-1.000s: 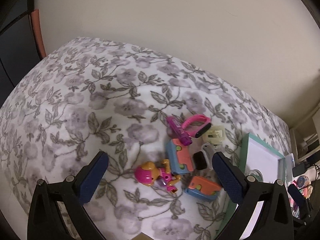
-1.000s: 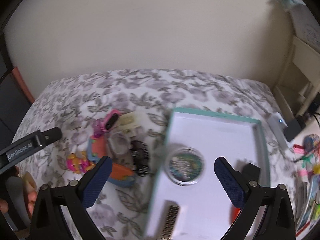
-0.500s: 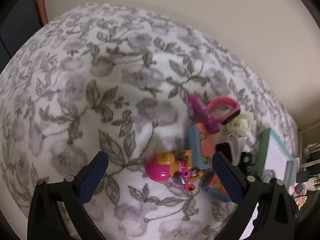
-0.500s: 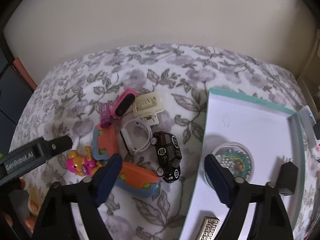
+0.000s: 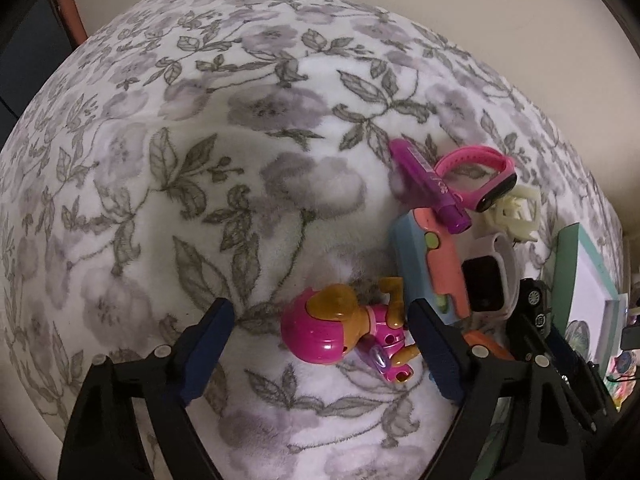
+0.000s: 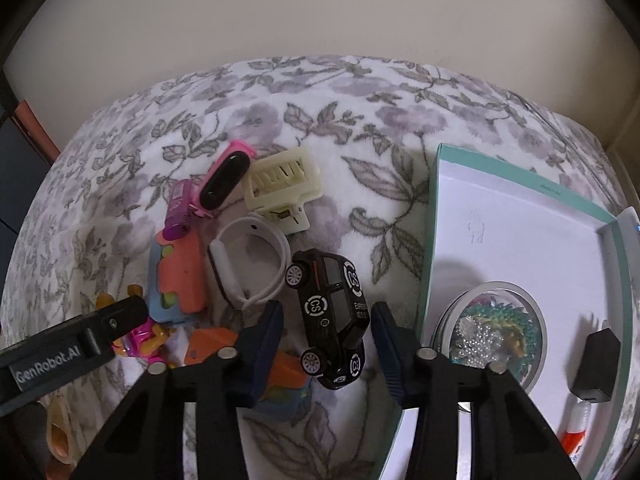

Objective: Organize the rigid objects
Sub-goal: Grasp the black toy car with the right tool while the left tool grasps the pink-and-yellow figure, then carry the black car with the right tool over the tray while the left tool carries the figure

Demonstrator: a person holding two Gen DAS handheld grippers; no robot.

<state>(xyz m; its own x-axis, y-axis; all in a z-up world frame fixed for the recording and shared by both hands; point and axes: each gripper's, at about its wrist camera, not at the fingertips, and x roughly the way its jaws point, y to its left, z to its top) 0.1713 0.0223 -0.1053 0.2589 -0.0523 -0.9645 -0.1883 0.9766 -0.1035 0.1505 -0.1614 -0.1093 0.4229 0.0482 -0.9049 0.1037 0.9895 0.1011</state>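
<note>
Change: both tools are now sitting lower and closer over the toy pile than a second ago.
Left tool [image 5: 320, 340]: standing wide open, gripping nothing, straddling the pink doll [image 5: 340, 334] on the floral blanket [image 5: 200, 160].
Right tool [image 6: 326, 342]: gaping open, empty, its fingers flanking the black toy car [image 6: 332, 312] just beside the teal tray [image 6: 430, 240].
Pose: both tools are angling down from the near edge.

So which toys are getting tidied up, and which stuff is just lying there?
Getting tidied:
- black toy car, between the open right gripper fingers
- pink-helmeted toy figure, between the open left gripper fingers
- white smartwatch
- pink fitness band
- teal-rimmed box, probably where they go

Just lying there:
- floral fleece blanket
</note>
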